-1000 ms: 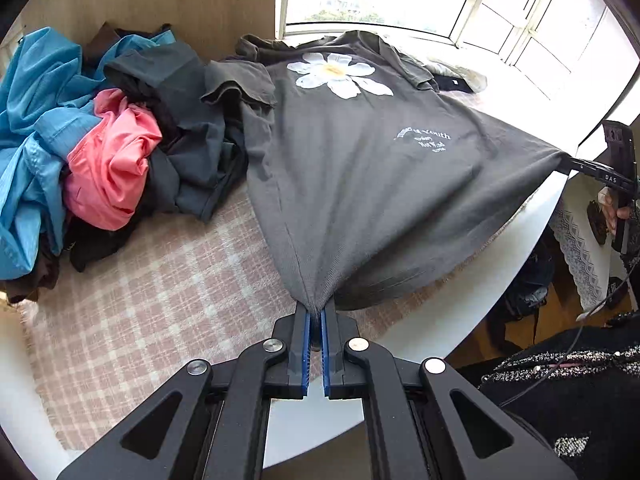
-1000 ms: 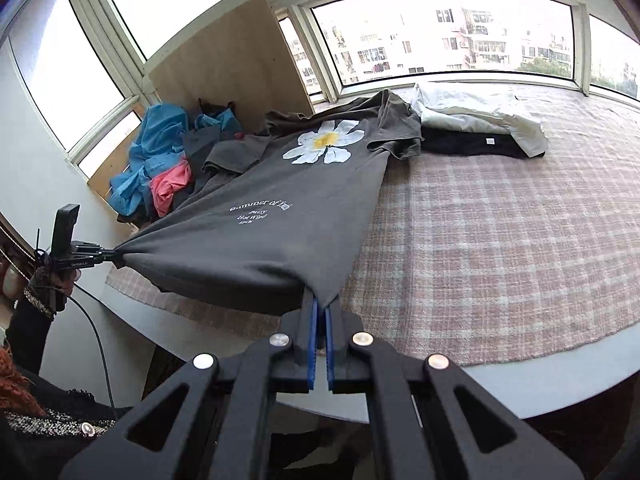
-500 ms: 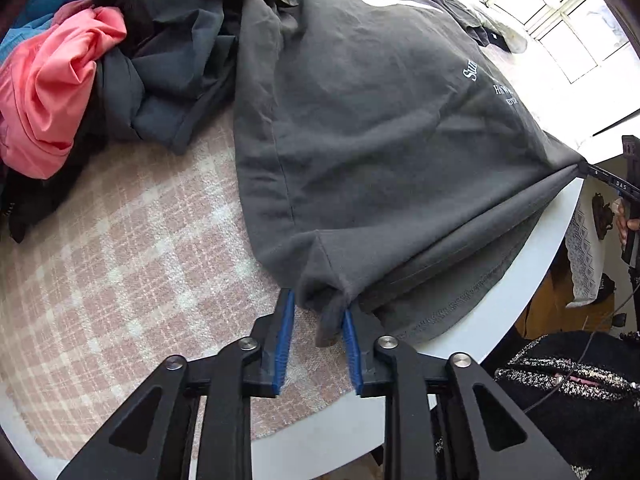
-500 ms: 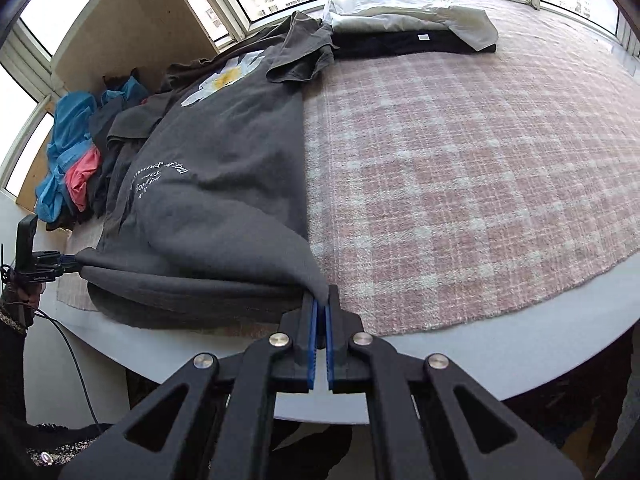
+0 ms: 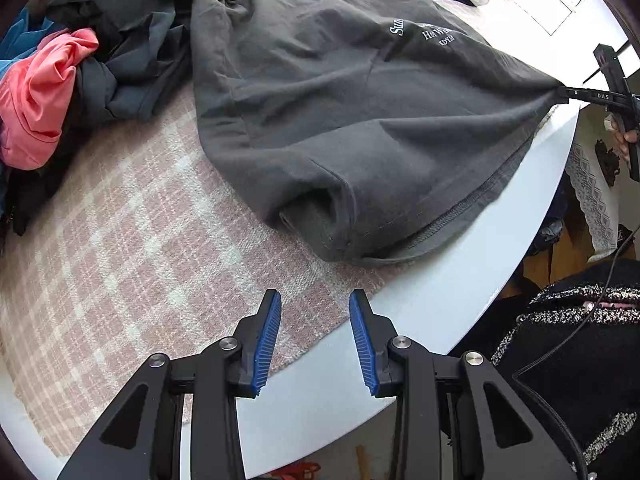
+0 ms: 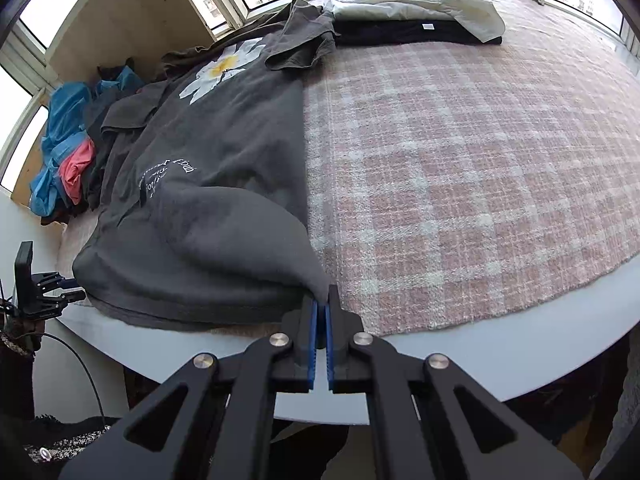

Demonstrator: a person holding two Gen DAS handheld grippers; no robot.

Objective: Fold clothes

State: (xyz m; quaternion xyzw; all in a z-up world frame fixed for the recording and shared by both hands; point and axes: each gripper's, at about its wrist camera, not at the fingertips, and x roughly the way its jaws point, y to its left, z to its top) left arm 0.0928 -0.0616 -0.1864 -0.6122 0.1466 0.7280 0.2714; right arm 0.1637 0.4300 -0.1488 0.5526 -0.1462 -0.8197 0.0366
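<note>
The grey T-shirt (image 5: 360, 112) lies spread but unfolded – left gripper (image 5: 315, 334) parted and empty, right gripper (image 6: 321, 312) clamping its hem corner – with the heap of clothes (image 5: 60, 92) waiting.

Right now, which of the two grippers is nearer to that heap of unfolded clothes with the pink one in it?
The left gripper. It sits open at the table edge beside the heap. The right gripper grips the grey T-shirt, which lies between it and the heap.
</note>
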